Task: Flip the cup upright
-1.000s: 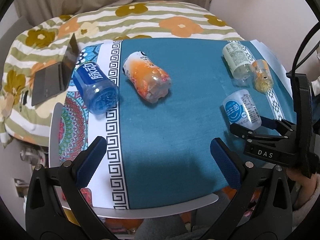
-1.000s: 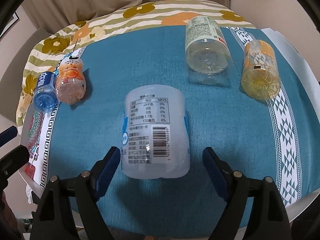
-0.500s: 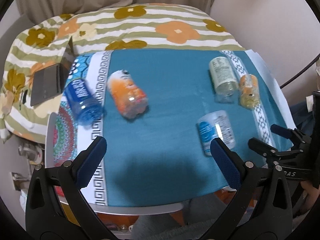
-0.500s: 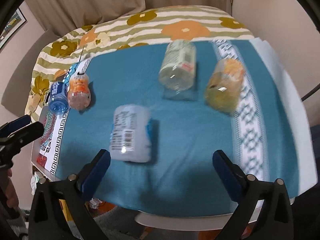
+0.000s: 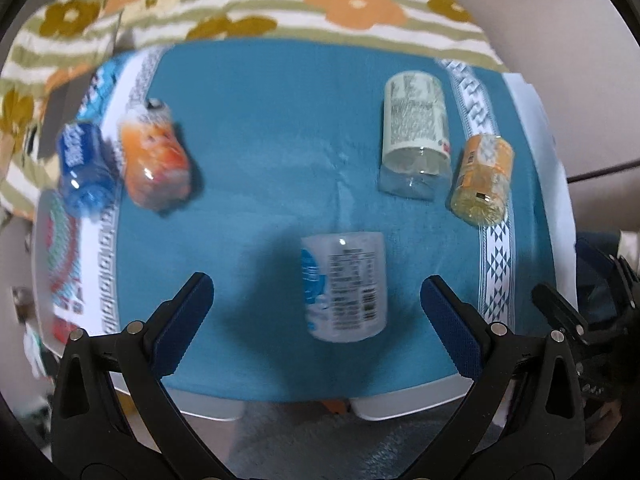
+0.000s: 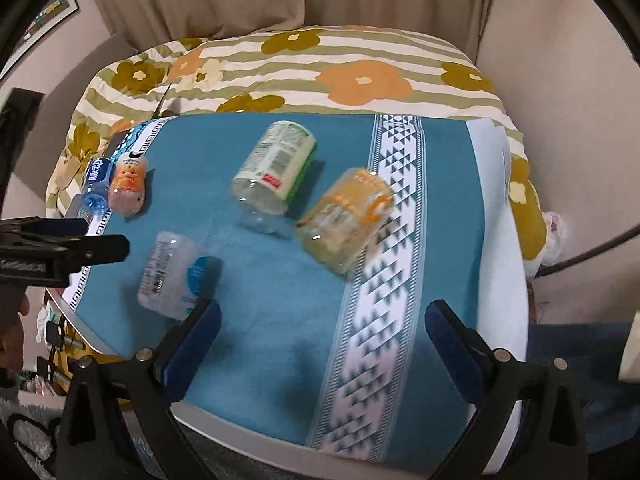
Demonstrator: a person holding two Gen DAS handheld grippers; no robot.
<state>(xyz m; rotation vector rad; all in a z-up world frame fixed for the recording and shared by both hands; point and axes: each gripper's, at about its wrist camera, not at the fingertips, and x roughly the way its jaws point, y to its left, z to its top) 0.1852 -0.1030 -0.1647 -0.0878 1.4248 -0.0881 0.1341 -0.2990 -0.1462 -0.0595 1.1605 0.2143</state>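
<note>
Several cut-bottle cups lie on their sides on a teal cloth (image 5: 280, 120). A white cup with a blue logo (image 5: 344, 286) lies nearest, just ahead of my open, empty left gripper (image 5: 316, 312); it also shows in the right wrist view (image 6: 172, 276). A green-labelled clear cup (image 5: 414, 132) (image 6: 276, 172) and a yellow-orange cup (image 5: 482, 180) (image 6: 346, 218) lie at the right. An orange cup (image 5: 154, 160) (image 6: 128, 184) and a blue cup (image 5: 82, 170) (image 6: 96, 186) lie at the left. My right gripper (image 6: 320, 336) is open and empty, above the table's near right part.
The round table's white rim (image 5: 400, 404) is close in front. A floral striped bedspread (image 6: 304, 68) lies behind the table. The left gripper's body (image 6: 60, 248) shows at the left edge of the right wrist view. A dark laptop-like object (image 5: 60, 116) lies on the bed at left.
My left gripper has swung right, onto the white cup. My right gripper has pulled back and to the right, away from that cup. The cups have not moved.
</note>
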